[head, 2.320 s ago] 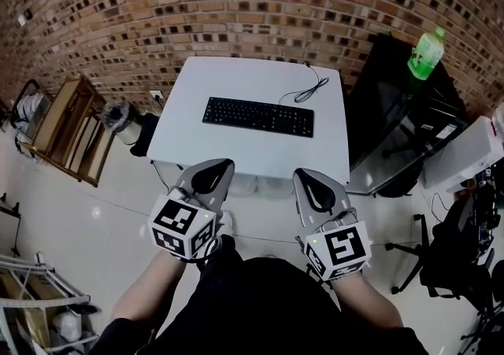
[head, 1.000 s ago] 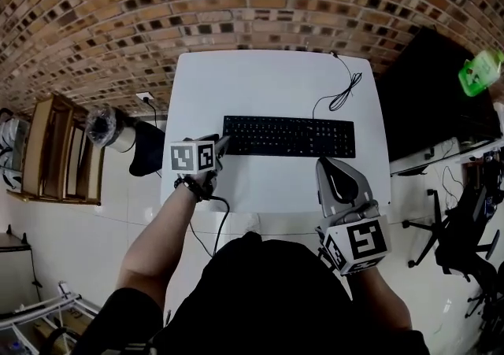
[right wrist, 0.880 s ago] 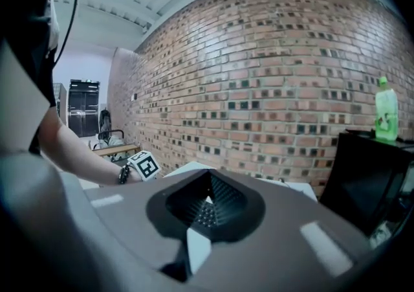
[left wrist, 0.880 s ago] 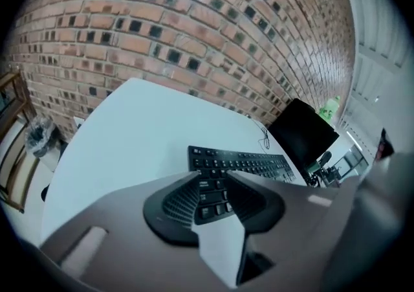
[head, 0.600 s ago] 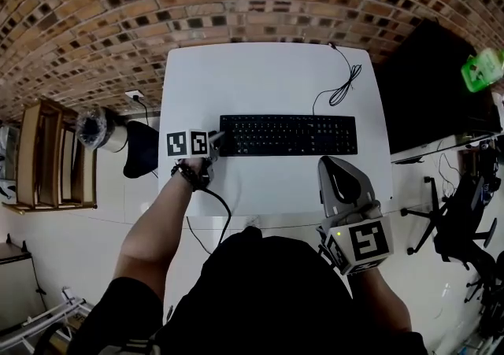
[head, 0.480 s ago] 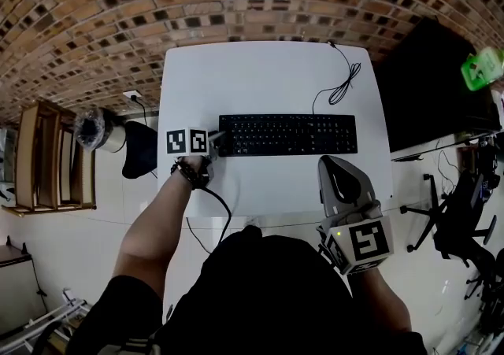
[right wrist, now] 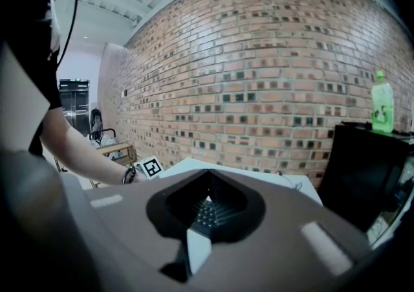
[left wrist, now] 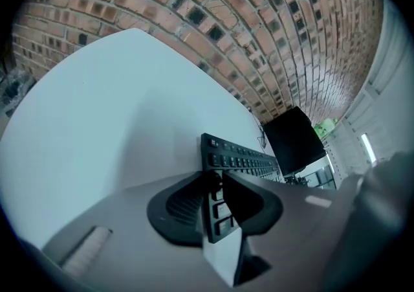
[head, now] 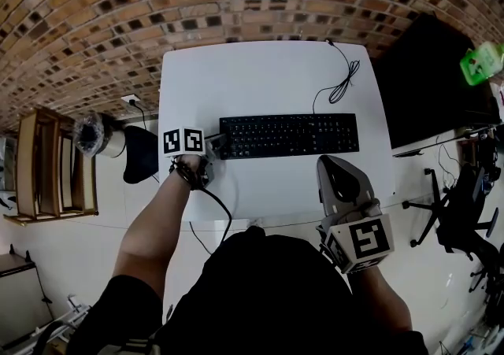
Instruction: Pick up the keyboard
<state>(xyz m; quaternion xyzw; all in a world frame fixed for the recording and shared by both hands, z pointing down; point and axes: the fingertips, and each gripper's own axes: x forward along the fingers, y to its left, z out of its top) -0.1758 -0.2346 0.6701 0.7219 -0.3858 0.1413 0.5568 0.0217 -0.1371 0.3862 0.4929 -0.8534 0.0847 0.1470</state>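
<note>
- White table (head: 260, 78) carries the keyboard (head: 291, 134) at centre.
- Left gripper (head: 214, 142), its jaws having just been closing, pinches the keyboard's 9 o'clock end.
- Right gripper (head: 331, 163), jaws pressed together and empty, hovers at the table's 5 o'clock edge.

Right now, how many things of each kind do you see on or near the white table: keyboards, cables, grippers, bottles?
1 keyboard
1 cable
2 grippers: the left gripper, whose jaws have just been closing and now clamp the keyboard's end between them, and the right gripper, shut and empty
1 bottle, green
Total: 5
</note>
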